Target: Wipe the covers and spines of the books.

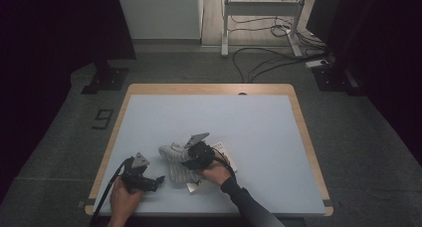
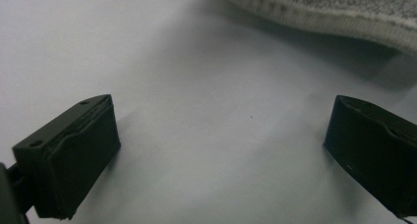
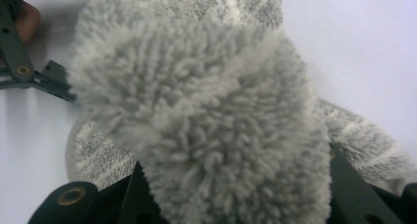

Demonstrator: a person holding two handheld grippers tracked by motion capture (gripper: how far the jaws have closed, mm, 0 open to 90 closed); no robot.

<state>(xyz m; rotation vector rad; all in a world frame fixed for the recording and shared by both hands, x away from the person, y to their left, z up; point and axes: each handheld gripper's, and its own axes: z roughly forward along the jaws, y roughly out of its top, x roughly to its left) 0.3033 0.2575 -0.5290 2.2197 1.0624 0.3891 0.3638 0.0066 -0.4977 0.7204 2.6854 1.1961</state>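
Observation:
A fluffy grey sock (image 1: pixel 172 160) lies bunched at the front middle of the pale blue mat (image 1: pixel 249 132). My right gripper (image 1: pixel 185 162) reaches into it from the right, shut on a turned-out fuzzy wad of the sock (image 3: pixel 206 126) that bulges between its jaws. My left gripper (image 1: pixel 158 179) rests low on the mat just left of the sock, its jaws wide apart with nothing between them (image 2: pixel 221 150). The sock's knitted edge (image 2: pixel 334 8) lies a little beyond its fingertips. Past the sock, the right gripper view catches the left gripper (image 3: pixel 19 62).
A white card (image 1: pixel 225 155) lies under the right hand, and a pale tag (image 1: pixel 195 186) pokes out at the sock's near side. The wooden table edge (image 1: pixel 301 122) frames the mat. Cables (image 1: pixel 268 57) and stand legs sit on the floor beyond.

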